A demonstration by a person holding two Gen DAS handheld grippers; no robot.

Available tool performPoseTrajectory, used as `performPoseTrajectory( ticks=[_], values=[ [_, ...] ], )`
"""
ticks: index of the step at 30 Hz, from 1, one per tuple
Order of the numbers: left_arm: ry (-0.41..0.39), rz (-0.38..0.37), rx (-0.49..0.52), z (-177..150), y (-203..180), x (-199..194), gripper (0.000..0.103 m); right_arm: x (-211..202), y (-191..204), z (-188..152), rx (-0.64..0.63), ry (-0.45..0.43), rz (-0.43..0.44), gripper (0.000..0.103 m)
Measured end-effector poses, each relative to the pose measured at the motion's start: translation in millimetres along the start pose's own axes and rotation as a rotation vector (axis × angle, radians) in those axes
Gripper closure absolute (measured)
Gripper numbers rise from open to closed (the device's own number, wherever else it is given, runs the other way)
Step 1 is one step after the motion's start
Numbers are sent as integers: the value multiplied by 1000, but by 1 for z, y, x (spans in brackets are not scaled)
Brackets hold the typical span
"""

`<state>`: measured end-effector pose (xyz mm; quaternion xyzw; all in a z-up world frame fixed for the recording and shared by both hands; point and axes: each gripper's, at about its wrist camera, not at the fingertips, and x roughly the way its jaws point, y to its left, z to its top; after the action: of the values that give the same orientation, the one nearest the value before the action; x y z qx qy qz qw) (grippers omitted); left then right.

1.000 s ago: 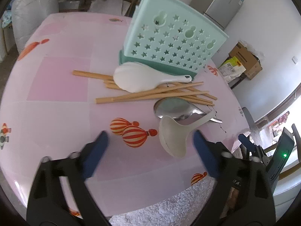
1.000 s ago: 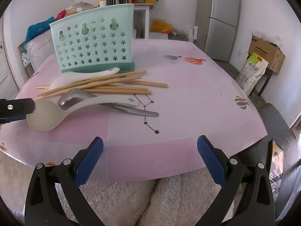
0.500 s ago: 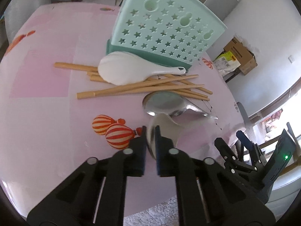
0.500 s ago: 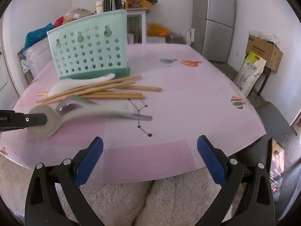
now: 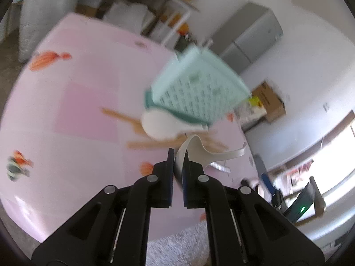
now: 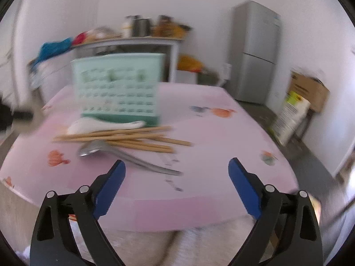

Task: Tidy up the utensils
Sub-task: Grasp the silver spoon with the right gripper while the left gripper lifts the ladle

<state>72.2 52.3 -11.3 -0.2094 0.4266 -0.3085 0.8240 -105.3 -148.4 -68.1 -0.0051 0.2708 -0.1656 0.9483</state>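
Note:
My left gripper is shut on the bowl of a beige ladle and holds it lifted above the pink table, its handle pointing right. Beyond it stand the mint green utensil basket, a white rice paddle and wooden chopsticks. My right gripper is open and empty over the table's near edge. In the right wrist view the basket, the paddle, the chopsticks and a metal ladle lie ahead of it.
A grey fridge and a cardboard box stand to the right. A cluttered shelf is behind the table. A white rug lies below the table's edge. Both views are motion-blurred.
My left gripper closed on the beige ladle and has lifted it off the table. The right gripper moved closer over the table, still open.

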Motion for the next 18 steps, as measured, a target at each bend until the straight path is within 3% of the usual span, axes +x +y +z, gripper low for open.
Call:
performPoseTrajectory(
  ticks=[4,9,14,18],
  values=[
    [-85,20,-14,18,14,-23,98,19,47,3,-215,16,27,25],
    [-116,34,-39,26,25,-33,98,43,87,-3,-431,40,-25,43],
    [-114,42,-45,26,26,-31,98,53,105,0,-529,25,-50,61],
    [-121,52,-41,20,27,-35,98,60,113,-3,-582,41,-74,81]
  ],
)
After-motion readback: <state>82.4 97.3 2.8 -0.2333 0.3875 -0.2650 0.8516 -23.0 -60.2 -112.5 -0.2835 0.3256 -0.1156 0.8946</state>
